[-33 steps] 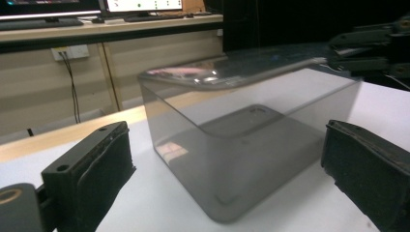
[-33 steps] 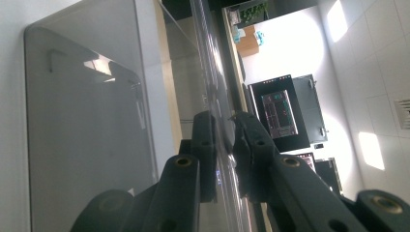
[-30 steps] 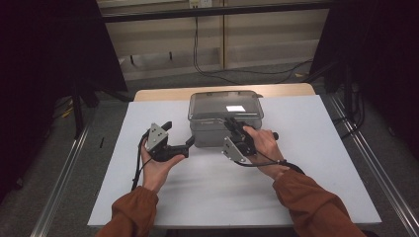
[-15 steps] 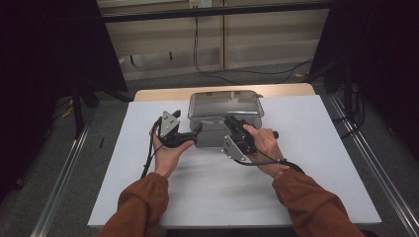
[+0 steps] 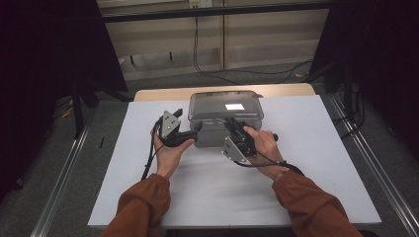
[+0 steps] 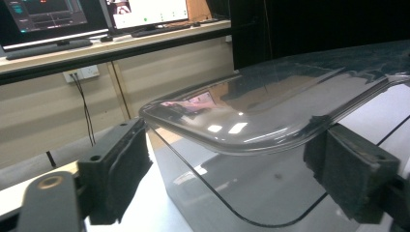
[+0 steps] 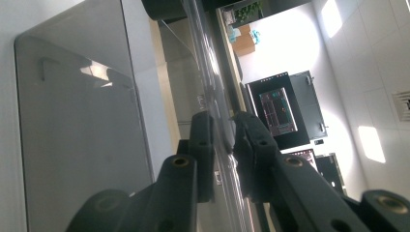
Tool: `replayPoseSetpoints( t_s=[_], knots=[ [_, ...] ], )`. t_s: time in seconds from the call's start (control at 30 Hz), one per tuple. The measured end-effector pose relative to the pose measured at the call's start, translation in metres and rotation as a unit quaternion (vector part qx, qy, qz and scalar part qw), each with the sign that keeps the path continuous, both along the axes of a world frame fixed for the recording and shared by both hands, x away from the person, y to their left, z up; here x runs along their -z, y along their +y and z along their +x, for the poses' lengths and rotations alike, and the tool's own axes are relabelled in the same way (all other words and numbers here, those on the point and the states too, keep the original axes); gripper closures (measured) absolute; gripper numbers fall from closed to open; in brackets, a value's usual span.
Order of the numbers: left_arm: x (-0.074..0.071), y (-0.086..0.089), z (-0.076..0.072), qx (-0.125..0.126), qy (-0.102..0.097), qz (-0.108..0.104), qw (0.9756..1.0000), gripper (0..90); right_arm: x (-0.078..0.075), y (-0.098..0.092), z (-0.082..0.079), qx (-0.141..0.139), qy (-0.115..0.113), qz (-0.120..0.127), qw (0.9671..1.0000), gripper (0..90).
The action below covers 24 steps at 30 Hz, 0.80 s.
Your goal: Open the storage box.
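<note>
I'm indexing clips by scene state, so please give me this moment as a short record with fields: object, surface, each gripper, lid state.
object: clear plastic box with a clear lid
surface: white table, box at its far middle
left gripper: at the box's near left corner; jaws have just been closing, set either side of that corner, pads not yet pressing
right gripper: shut on the lid's edge at the near side
lid state: on the box
</note>
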<state>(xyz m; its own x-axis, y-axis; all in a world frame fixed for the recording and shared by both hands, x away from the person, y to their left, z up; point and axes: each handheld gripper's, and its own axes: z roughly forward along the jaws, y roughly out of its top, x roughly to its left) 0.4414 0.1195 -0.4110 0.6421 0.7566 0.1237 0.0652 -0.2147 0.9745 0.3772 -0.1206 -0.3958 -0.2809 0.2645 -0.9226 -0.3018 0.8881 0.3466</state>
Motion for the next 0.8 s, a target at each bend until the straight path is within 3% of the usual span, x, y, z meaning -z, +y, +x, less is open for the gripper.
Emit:
replayPoseSetpoints(
  t_s=[0.07, 0.17, 0.27, 0.43, 0.47, 0.5, 0.53, 0.57, 0.6, 0.63, 0.67, 0.7, 0.8],
  knots=[
    [0.001, -0.001, 0.0, 0.005, 0.001, 0.006, 1.0, 19.6, 0.002, -0.001, -0.001, -0.003, 0.01, 0.025, 0.9996, 69.7],
    [0.001, -0.002, 0.0, 0.007, -0.002, 0.003, 1.0, 21.9, 0.004, -0.003, -0.001, -0.004, 0.011, 0.026, 0.9996, 66.0],
    [-0.002, -0.002, -0.002, 0.007, -0.012, 0.003, 0.9999, 25.8, 0.001, -0.007, 0.0, 0.0, 0.025, 0.051, 0.9984, 61.8],
    [-0.002, -0.002, -0.003, 0.012, -0.012, 0.001, 0.9998, 27.8, -0.001, -0.017, 0.0, -0.004, 0.039, 0.081, 0.9959, 52.5],
    [-0.002, -0.002, -0.003, 0.013, -0.013, 0.003, 0.9998, 29.5, -0.001, -0.025, 0.002, 0.005, 0.053, 0.105, 0.9931, 46.9],
    [-0.002, -0.002, -0.003, 0.014, -0.014, 0.002, 0.9998, 29.5, -0.001, -0.025, 0.002, 0.005, 0.053, 0.105, 0.9931, 46.9],
    [-0.002, -0.003, -0.003, 0.015, -0.015, 0.003, 0.9998, 30.3, 0.0, -0.032, 0.003, 0.01, 0.067, 0.125, 0.9899, 42.9],
    [-0.001, -0.004, -0.003, 0.015, -0.015, 0.0, 0.9998, 30.3, 0.0, -0.032, 0.003, 0.01, 0.067, 0.125, 0.9899, 42.9],
    [-0.001, -0.004, -0.003, 0.017, -0.015, 0.003, 0.9997, 30.9, 0.001, -0.041, 0.005, 0.018, 0.081, 0.145, 0.9859, 39.4],
    [-0.001, -0.005, -0.003, 0.018, -0.015, 0.001, 0.9997, 30.9, 0.001, -0.041, 0.005, 0.018, 0.081, 0.145, 0.9859, 39.4],
    [-0.001, -0.005, -0.003, 0.019, -0.015, 0.001, 0.9997, 31.1, 0.001, -0.046, 0.006, 0.026, 0.094, 0.155, 0.9832, 35.2],
    [-0.001, -0.005, -0.003, 0.019, -0.015, 0.001, 0.9997, 31.1, 0.001, -0.046, 0.006, 0.026, 0.094, 0.155, 0.9832, 35.2],
    [-0.001, -0.004, -0.003, 0.021, -0.014, -0.003, 0.9997, 30.8, -0.002, -0.052, 0.008, 0.027, 0.101, 0.178, 0.9785, 30.9]
  ],
)
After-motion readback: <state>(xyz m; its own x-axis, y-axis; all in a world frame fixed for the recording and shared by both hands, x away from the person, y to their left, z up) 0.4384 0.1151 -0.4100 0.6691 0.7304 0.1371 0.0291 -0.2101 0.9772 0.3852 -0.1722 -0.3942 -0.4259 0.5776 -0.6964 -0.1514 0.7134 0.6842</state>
